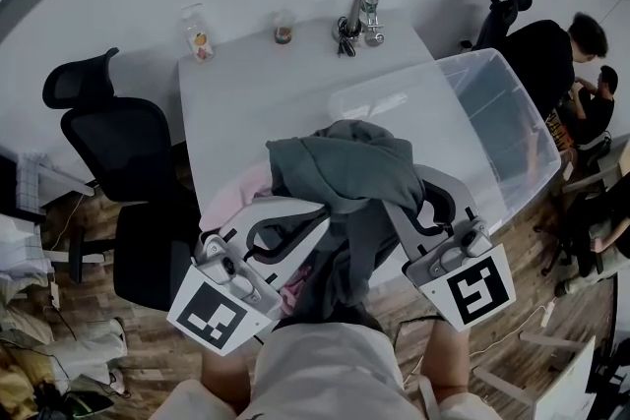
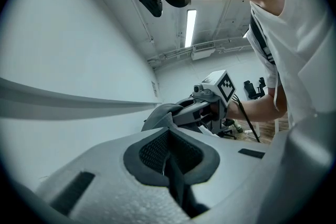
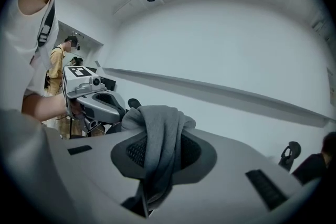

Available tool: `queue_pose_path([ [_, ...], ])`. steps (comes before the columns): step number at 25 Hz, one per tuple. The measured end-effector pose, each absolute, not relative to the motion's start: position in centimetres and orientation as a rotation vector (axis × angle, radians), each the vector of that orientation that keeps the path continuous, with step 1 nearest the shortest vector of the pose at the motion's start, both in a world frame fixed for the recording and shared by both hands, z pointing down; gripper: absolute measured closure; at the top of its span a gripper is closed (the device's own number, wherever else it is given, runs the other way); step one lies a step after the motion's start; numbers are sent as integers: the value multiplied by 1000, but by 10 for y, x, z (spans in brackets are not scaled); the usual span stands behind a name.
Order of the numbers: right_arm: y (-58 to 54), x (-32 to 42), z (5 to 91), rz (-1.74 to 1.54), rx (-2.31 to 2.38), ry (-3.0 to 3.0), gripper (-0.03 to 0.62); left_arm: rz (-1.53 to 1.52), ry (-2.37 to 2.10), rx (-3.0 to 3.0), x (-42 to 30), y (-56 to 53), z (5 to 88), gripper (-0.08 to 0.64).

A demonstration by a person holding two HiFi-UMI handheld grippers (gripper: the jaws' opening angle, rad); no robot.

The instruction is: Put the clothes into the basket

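Note:
Both grippers hold a grey garment (image 1: 340, 167) up over the near end of the white table (image 1: 256, 93). My left gripper (image 1: 295, 211) is shut on a thin fold of it (image 2: 176, 183). My right gripper (image 1: 409, 202) is shut on it too, and the cloth (image 3: 160, 134) drapes over its jaws. The two grippers' tips are close together, hidden under the bunched fabric. Pink clothing (image 1: 236, 194) lies on the table beneath the garment. The clear plastic basket (image 1: 512, 128) stands at the table's right side, beyond the right gripper.
A jar (image 1: 198, 34), a cup (image 1: 283, 27) and a bottle with cables (image 1: 359, 15) stand along the table's far edge. Black office chairs (image 1: 113, 138) are at the left. People (image 1: 576, 54) sit at the right. Clothes (image 1: 30, 330) lie on the floor at lower left.

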State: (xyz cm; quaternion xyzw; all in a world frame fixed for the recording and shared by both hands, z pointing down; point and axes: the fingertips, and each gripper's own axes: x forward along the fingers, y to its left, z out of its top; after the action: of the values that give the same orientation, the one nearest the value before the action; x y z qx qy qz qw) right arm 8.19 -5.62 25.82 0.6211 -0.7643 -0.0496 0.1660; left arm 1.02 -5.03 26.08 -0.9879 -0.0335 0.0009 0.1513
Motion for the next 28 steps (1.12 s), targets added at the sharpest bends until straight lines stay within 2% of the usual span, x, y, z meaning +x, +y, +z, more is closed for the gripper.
queue_pose_path([
  [28, -34, 232, 173, -361, 1999, -2109, 529, 80, -229, -2727, 152, -21, 216, 554],
])
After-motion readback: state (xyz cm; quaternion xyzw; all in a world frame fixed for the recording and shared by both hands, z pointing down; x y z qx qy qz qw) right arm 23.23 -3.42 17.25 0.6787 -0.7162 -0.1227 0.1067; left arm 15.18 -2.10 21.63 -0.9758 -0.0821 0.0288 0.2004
